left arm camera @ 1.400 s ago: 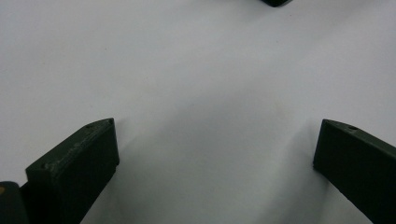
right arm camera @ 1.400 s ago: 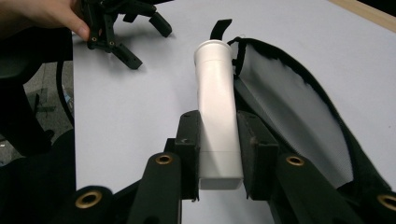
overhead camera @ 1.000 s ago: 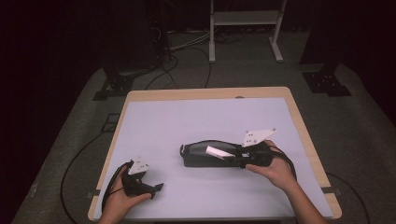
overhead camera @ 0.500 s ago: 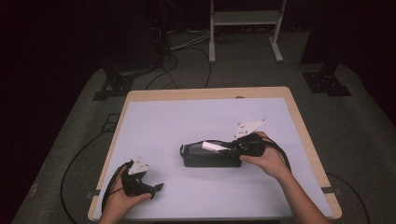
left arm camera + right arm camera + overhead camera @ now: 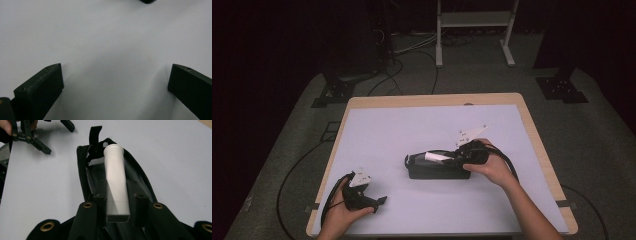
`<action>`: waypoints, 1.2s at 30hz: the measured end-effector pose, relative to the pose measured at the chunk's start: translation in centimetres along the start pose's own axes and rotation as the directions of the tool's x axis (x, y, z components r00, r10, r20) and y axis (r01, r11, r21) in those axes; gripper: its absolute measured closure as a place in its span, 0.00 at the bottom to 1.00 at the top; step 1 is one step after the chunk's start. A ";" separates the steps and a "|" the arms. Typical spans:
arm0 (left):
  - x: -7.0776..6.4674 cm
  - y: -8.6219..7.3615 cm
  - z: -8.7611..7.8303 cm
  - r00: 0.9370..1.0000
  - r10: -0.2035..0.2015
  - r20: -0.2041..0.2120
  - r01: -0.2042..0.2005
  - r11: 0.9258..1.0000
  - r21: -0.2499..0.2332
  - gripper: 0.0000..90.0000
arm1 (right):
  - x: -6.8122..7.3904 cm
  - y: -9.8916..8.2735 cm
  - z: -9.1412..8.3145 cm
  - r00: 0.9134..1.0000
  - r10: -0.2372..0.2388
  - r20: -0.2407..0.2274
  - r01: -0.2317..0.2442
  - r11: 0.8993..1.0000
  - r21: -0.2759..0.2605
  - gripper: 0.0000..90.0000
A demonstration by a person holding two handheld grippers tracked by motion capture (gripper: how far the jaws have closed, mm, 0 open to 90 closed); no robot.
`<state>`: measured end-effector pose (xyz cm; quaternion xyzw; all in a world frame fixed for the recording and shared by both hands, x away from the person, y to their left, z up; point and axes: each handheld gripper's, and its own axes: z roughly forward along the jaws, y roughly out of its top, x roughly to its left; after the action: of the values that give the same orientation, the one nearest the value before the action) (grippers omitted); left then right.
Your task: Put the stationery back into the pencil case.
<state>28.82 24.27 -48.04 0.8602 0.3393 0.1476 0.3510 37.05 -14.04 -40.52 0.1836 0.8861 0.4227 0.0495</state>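
At the near left of the white tabletop (image 5: 412,125), the left gripper (image 5: 379,201) rests with fingers spread wide around nothing. Mid-table lies an unzipped black fabric pouch (image 5: 437,167); over its opening the right gripper (image 5: 451,159) clamps a white plastic tube (image 5: 115,177).

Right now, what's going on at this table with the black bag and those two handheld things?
A person sits at a white-topped table with a grasping tool in each hand. The right tool is shut on a white tube, holding it over the open, unzipped black pouch lying mid-table; the tube's far end pokes past the pouch's opening. The left tool rests near the table's front left corner, jaws open with nothing between them, apart from the pouch.
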 end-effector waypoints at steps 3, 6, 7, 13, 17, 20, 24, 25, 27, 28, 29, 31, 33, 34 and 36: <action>0.0 0.0 0.0 1.000 0.000 0.000 0.000 1.000 0.000 0.00 | -0.2 0.0 0.3 1.000 0.000 0.000 0.000 1.000 0.004 0.78; 0.0 0.0 0.0 1.000 0.000 0.000 0.000 1.000 0.000 0.00 | -0.2 0.0 0.5 1.000 -0.001 0.002 0.001 1.000 0.007 0.78; 0.0 0.0 0.0 1.000 0.001 -0.001 -0.001 1.000 0.000 0.00 | -0.2 0.0 0.5 1.000 -0.002 0.003 0.002 1.000 0.007 0.78; 0.0 0.0 0.0 1.000 0.001 -0.001 -0.001 1.000 0.000 0.00 | -0.3 0.1 0.7 1.000 -0.007 0.007 0.007 1.000 -0.002 0.78; 0.0 0.0 0.0 1.000 0.001 -0.001 -0.001 1.000 0.000 0.00 | -0.3 0.1 0.8 1.000 -0.004 0.002 0.004 1.000 -0.013 0.78; 0.0 0.0 0.0 1.000 0.001 -0.001 -0.001 1.000 0.000 0.00 | -0.3 0.2 0.7 1.000 -0.006 0.004 0.006 1.000 -0.028 0.77; 0.0 0.0 0.0 1.000 0.001 -0.001 -0.001 1.000 0.000 0.00 | -0.4 0.1 0.2 1.000 -0.004 0.013 0.005 0.999 -0.036 0.77; 0.0 0.0 0.0 1.000 0.001 -0.001 -0.001 1.000 0.000 0.00 | -0.4 0.1 0.0 1.000 -0.001 0.015 0.002 0.999 -0.038 0.77; 0.0 0.0 0.0 1.000 -0.001 0.000 0.001 1.000 0.000 0.00 | -0.4 0.1 -0.3 1.000 0.001 0.021 0.000 0.999 -0.045 0.76; 0.0 0.0 0.0 1.000 -0.002 0.000 0.002 1.000 -0.002 0.00 | -0.4 0.1 -0.5 1.000 0.003 0.024 -0.002 0.999 -0.051 0.75; 0.0 0.0 0.0 1.000 -0.003 0.001 0.003 1.000 -0.001 0.00 | -0.4 0.1 -0.8 1.000 0.008 0.030 -0.006 0.998 -0.055 0.74; 0.0 0.0 0.0 1.000 -0.003 0.001 0.003 1.000 -0.001 0.00 | -0.4 0.0 -1.3 0.999 0.014 0.036 -0.011 0.998 -0.063 0.72; 0.0 0.0 0.0 1.000 -0.003 0.001 0.003 1.000 0.000 0.00 | -0.3 -0.1 -1.7 0.999 0.023 0.042 -0.021 0.998 -0.062 0.70; 0.0 0.0 0.0 1.000 -0.002 0.001 0.002 1.000 0.000 0.00 | -0.3 -0.2 -1.8 0.999 0.026 0.044 -0.023 0.998 -0.063 0.68; 0.0 0.0 0.0 1.000 -0.002 0.002 0.002 1.000 -0.001 0.00 | -0.3 -0.5 -2.2 0.998 0.039 0.057 -0.036 0.998 -0.059 0.65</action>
<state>28.86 24.26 -48.04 0.8599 0.3397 0.1468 0.3516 36.69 -16.06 -39.48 0.2110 0.8681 0.4435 0.0728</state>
